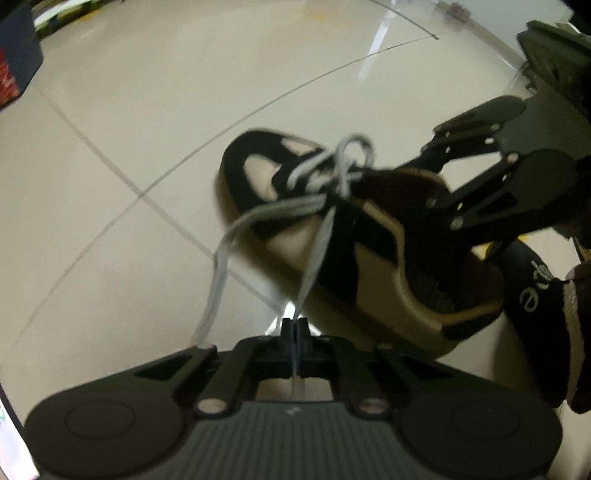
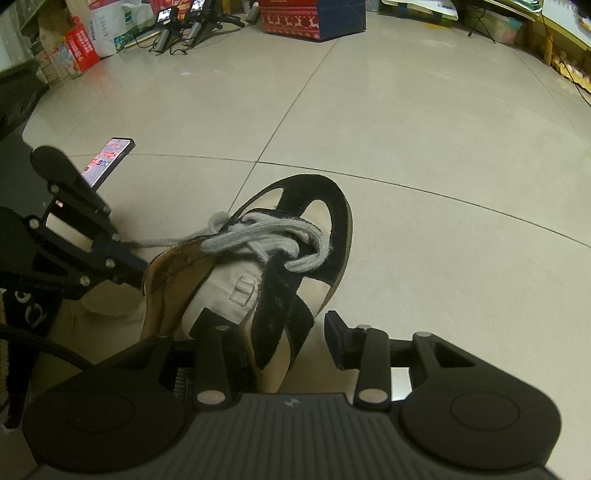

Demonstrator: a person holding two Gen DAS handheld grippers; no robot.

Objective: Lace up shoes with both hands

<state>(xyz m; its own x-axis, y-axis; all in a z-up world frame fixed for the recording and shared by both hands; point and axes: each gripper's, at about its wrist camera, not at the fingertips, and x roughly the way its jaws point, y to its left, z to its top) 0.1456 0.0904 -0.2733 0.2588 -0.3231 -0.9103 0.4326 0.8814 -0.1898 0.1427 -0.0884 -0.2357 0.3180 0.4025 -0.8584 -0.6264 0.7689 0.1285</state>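
Note:
A black and beige shoe lies on the tiled floor, toe pointing away, with grey laces crossed loosely over its front. My left gripper is shut on one grey lace end, which runs taut from the pads up to the eyelets. In the right wrist view the left gripper sits left of the shoe with that lace stretched to it. My right gripper straddles the shoe's right side wall near the heel. One finger is inside the opening and the other stands clear outside. It also shows as the right gripper from the left wrist.
A lit phone stands propped on the floor to the left. A red and blue box, camera tripods and cartons line the far wall. A black mat with white lettering lies by the heel. Bare tile stretches ahead.

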